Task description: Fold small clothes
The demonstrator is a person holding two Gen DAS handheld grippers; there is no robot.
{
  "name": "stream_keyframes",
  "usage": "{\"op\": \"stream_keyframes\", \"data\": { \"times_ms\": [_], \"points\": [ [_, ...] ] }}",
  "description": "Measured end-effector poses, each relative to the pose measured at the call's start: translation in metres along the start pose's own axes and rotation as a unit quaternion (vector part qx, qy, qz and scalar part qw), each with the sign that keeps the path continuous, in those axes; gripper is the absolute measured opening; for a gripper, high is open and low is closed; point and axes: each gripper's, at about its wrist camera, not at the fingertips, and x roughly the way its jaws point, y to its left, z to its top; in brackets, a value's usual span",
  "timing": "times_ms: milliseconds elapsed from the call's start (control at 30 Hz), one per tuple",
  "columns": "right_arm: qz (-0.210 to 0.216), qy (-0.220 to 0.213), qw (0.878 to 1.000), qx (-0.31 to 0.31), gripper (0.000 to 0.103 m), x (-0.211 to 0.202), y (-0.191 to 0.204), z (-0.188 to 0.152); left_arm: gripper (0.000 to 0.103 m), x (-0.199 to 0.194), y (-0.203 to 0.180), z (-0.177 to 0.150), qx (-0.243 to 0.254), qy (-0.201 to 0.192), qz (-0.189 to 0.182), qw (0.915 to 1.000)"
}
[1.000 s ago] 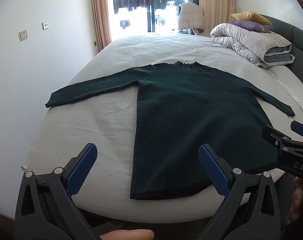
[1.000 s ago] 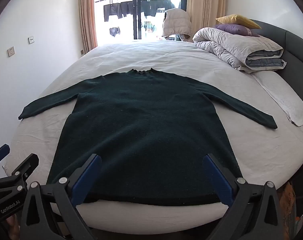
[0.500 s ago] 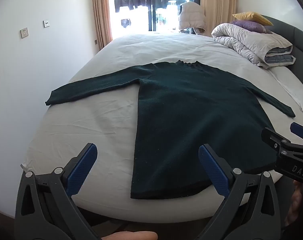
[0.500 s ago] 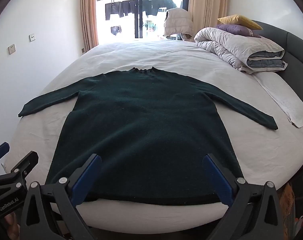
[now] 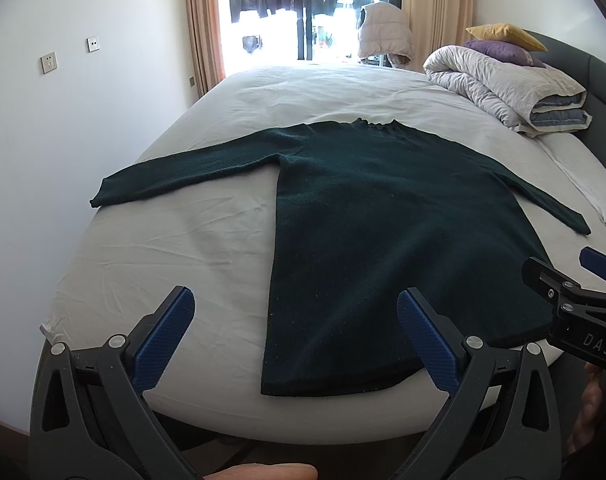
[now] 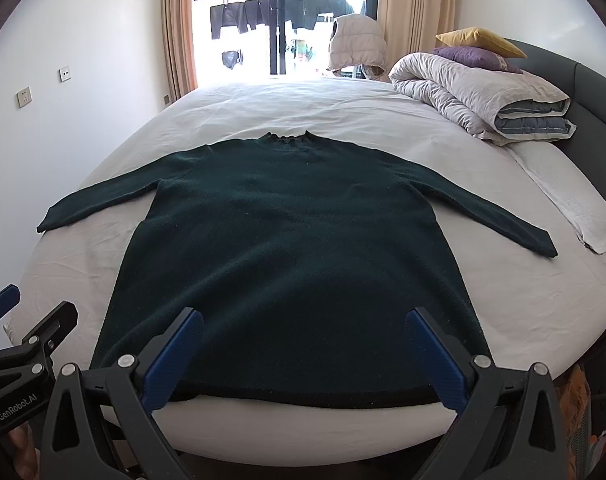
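A dark green long-sleeved sweater (image 5: 383,220) lies flat on the white bed (image 5: 163,248), both sleeves spread out, hem toward me; it also shows in the right wrist view (image 6: 295,248). My left gripper (image 5: 295,320) is open and empty, held above the hem's left corner. My right gripper (image 6: 303,340) is open and empty, held above the middle of the hem. Each gripper shows at the edge of the other's view: the right gripper (image 5: 575,292), the left gripper (image 6: 27,332).
A rolled grey duvet (image 6: 475,96) with a yellow and a purple pillow (image 6: 479,46) lies at the bed's far right. A white towel (image 6: 575,204) lies on the right side. A wall (image 5: 63,120) stands close on the left.
Both grippers have shifted slightly; the sweater has not moved and both grippers stay open.
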Motion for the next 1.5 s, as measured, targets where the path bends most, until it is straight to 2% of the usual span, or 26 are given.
{"op": "stream_keyframes", "data": {
  "times_ms": [1500],
  "points": [
    [0.001,0.004,1.0,0.001,0.103,0.0018,0.0003,-0.0011,0.103,-0.0032,0.0017,-0.0028,-0.002,0.005,-0.002,1.0]
  ]
}}
